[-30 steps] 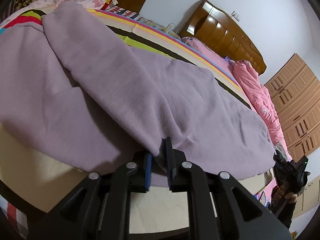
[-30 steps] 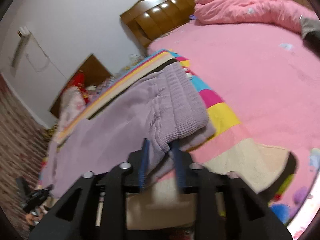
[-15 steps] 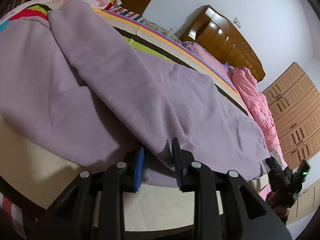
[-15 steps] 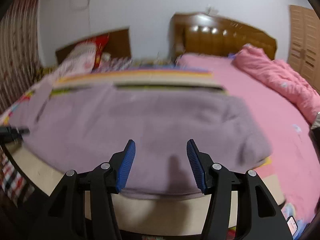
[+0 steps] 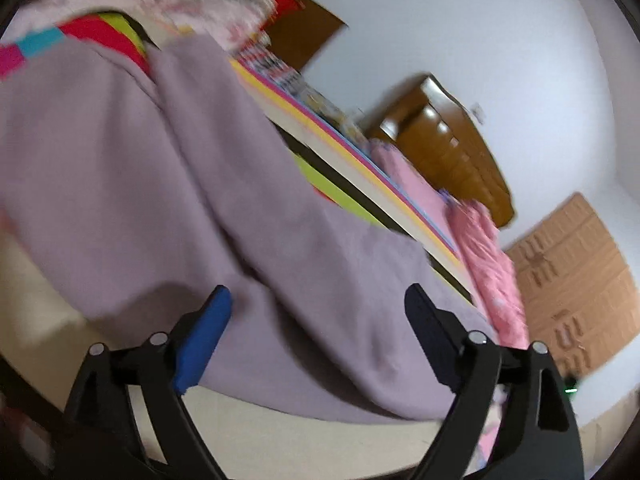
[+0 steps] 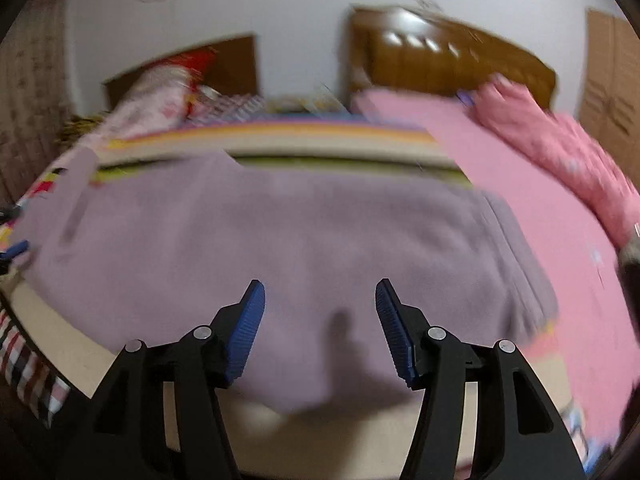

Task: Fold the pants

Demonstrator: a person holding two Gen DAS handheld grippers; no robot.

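Jaws of both the left gripper (image 5: 316, 300) and right gripper (image 6: 320, 296), just opening, angle down, released, above the pants (image 6: 304, 232).

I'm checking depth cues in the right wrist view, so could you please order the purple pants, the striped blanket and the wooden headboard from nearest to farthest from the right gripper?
From the right gripper, which is open:
1. Purple pants, spread directly ahead of the fingertips.
2. Striped blanket, its coloured bands behind the pants.
3. Wooden headboard, against the far wall, upper right.
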